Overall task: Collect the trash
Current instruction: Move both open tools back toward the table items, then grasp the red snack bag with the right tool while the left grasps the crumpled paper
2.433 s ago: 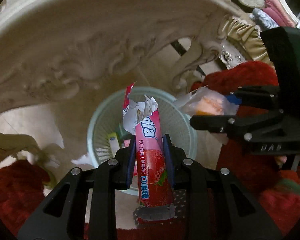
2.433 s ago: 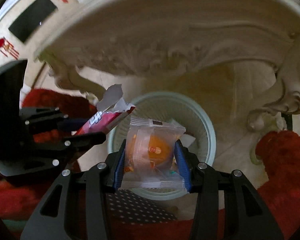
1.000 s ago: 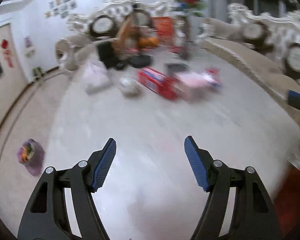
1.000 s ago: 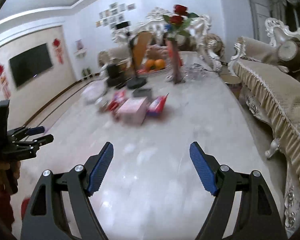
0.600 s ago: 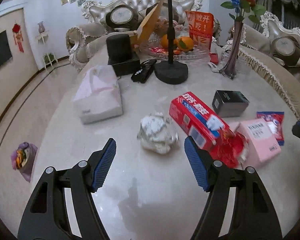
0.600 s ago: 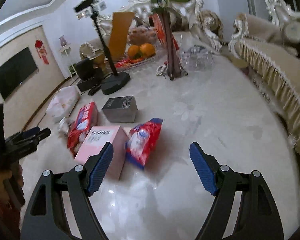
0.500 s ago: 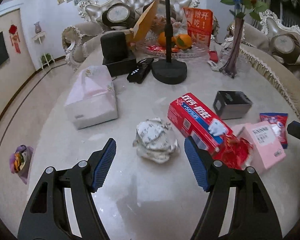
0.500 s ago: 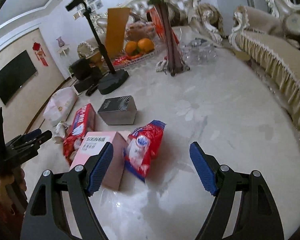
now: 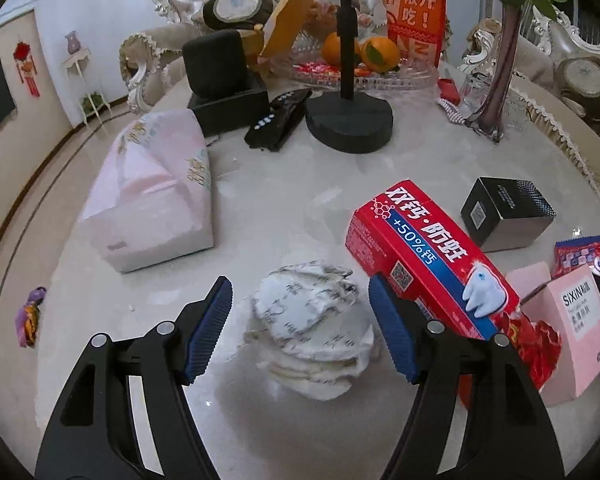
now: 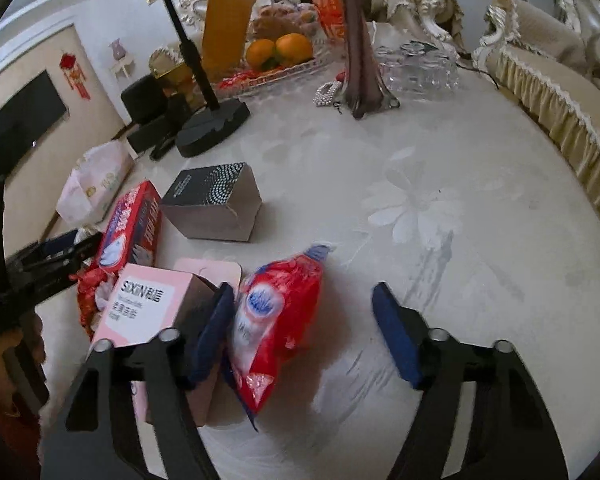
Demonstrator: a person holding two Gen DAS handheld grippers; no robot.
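Observation:
My left gripper (image 9: 302,330) is open, its fingers on either side of a crumpled white paper wad (image 9: 314,326) on the marble table. A red toothpaste box (image 9: 424,260) lies just right of it. My right gripper (image 10: 304,330) is open over a red snack bag (image 10: 278,324), which lies next to its left finger. A pink box (image 10: 146,316) lies left of the bag and also shows in the left wrist view (image 9: 572,320). The left gripper (image 10: 40,260) shows at the left of the right wrist view.
A black box (image 10: 214,200), pink tissue pack (image 9: 148,196), black stand base (image 9: 348,122), remote (image 9: 278,120), purple vase (image 10: 360,36), fruit tray (image 10: 280,56) and glass dishes (image 10: 418,66) stand farther back on the table (image 10: 460,208). A sofa (image 10: 560,92) runs along the right.
Both grippers dropped their wrappers at the bin, swung up to the table and opened. They have since moved down and forward: left onto the paper wad, right onto the red snack bag.

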